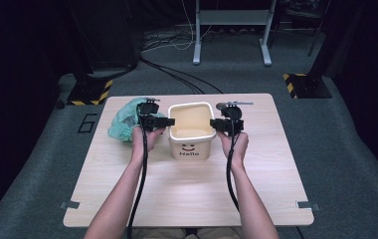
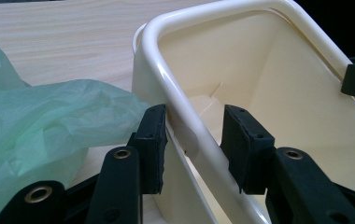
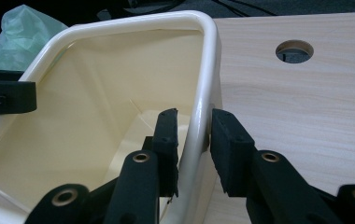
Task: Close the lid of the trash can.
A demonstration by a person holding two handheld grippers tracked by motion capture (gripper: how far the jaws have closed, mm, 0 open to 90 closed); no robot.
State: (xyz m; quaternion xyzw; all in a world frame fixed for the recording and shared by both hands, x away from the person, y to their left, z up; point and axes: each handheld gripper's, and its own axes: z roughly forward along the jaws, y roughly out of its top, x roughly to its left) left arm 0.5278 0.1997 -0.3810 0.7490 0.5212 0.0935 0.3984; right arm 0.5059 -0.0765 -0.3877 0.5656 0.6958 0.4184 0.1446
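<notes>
Cream bin [image 1: 192,130], green bag [image 1: 124,121]

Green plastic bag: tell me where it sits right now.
In the high view, the crumpled green plastic bag lies on the wooden table, at the left side of the cream plastic bin, just behind the left gripper.

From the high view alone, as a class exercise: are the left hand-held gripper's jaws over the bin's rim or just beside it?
Observer: The left hand-held gripper straddles the bin rim, one jaw outside and one inside, with a gap at the inner jaw.
Operator: And the right one?
Observer: The right hand-held gripper straddles the opposite rim, jaws close to the wall. I can't tell if it pinches.
Operator: Anything near the left jaws?
Observer: The green bag reaches right up to the outer jaw.
</notes>
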